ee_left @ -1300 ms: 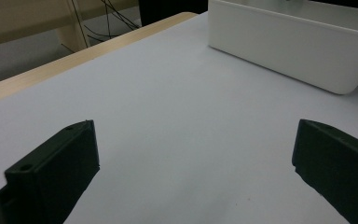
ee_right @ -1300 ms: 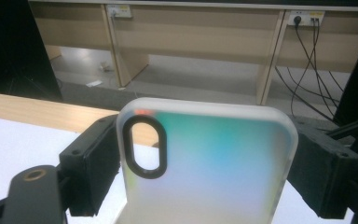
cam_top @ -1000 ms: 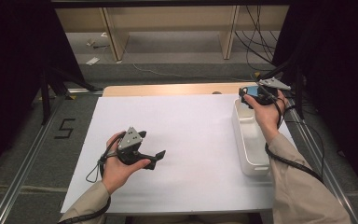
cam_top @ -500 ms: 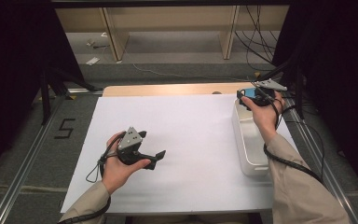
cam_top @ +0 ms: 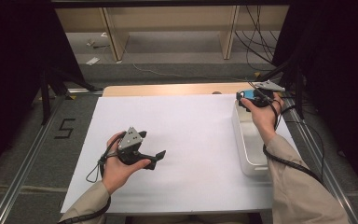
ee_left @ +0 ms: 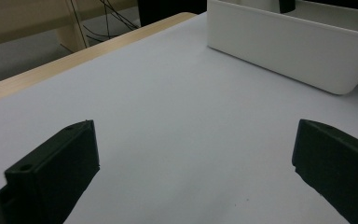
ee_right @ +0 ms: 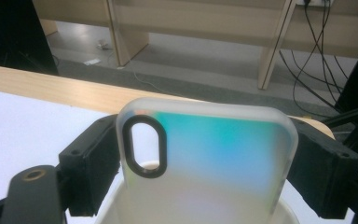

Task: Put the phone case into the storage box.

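Holding the phone case (ee_right: 205,158) by its two long edges, our right hand-held gripper (cam_top: 256,99) pinches it upright above the far end of the white bin (cam_top: 249,154). We judge the case lifted out of the bin, or about to go in; which one cannot be told, and it has yet to be set down. Our left hand-held gripper (cam_top: 156,156) rests idle on the white surface (cam_top: 191,135), jaws spread wide and holding nothing, pointed toward the bin.
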